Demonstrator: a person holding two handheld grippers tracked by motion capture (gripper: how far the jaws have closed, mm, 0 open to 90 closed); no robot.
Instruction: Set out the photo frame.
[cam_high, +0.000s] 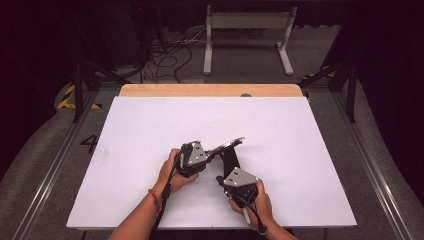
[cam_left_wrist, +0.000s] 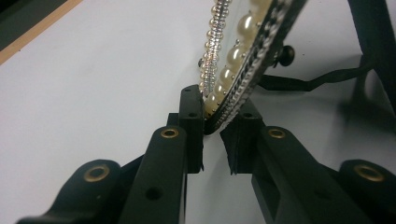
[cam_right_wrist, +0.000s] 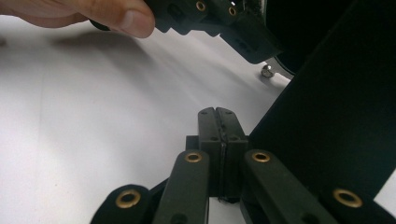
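The left gripper (cam_left_wrist: 215, 119) pinches the lower rim of a tilted pearl-edged frame (cam_left_wrist: 243, 51), while the right gripper (cam_right_wrist: 218, 122), jaws fully together and empty, sits beside the frame's black stand (cam_right_wrist: 336, 116).

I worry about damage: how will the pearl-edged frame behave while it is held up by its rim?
The pearl-edged frame looks stiff, since it stays straight while the left gripper pinches just its lower edge. The rounded pearls may make that grip slippery. Its hinged back stand probably swings, so the frame may tip when set down.

Left tool (cam_left_wrist: 217, 126) clamped, right tool (cam_right_wrist: 218, 116) closed
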